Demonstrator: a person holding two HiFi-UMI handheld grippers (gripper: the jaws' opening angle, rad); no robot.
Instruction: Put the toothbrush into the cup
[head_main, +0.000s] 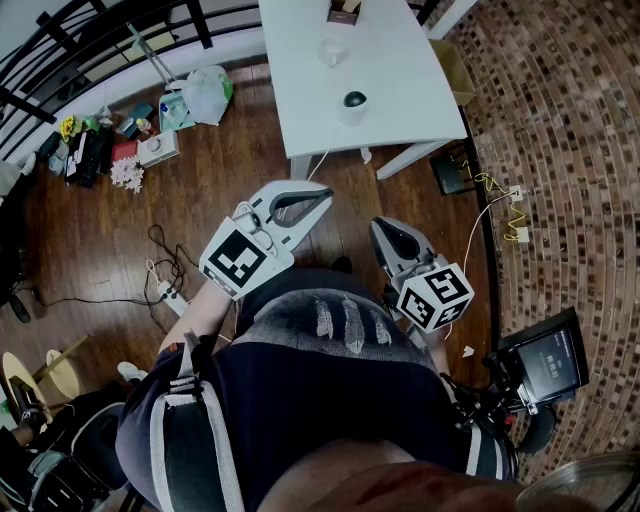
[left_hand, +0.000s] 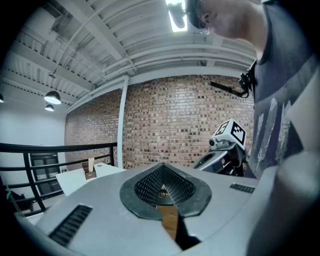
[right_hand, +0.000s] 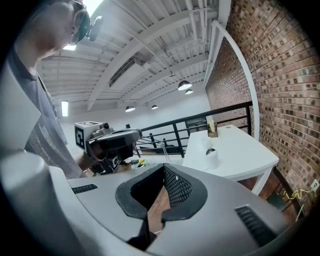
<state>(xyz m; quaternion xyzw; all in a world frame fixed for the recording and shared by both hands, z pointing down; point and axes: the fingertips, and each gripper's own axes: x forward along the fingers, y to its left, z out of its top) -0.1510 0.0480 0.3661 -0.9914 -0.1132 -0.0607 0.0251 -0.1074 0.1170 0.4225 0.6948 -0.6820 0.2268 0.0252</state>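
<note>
Ahead of the person stands a white table (head_main: 400, 90), well apart from both grippers, which are held close to the torso over the wooden floor (head_main: 200, 200).

The left gripper (head_main: 318, 197) has its jaws brought together with nothing between them. The right gripper (head_main: 383, 230) is likewise closed and empty.

On the tabletop a white cup (head_main: 352, 108), topped by something dark and rounded, sits near the front edge. A clear glass (head_main: 333, 52) stands beyond it, and a small brown box (head_main: 343, 10) is at the far edge.

No toothbrush can be made out in any view, so its long axis cannot be judged. It may be too small to see at this range, or it may lie elsewhere.

In the head view the left gripper's tips lie slightly nearer the table. The right gripper view looks across the tabletop, while the left gripper view is turned toward the brick wall (left_hand: 175, 120).

The reach has probably not begun. Both sets of jaws would need to part before either could take anything.
</note>
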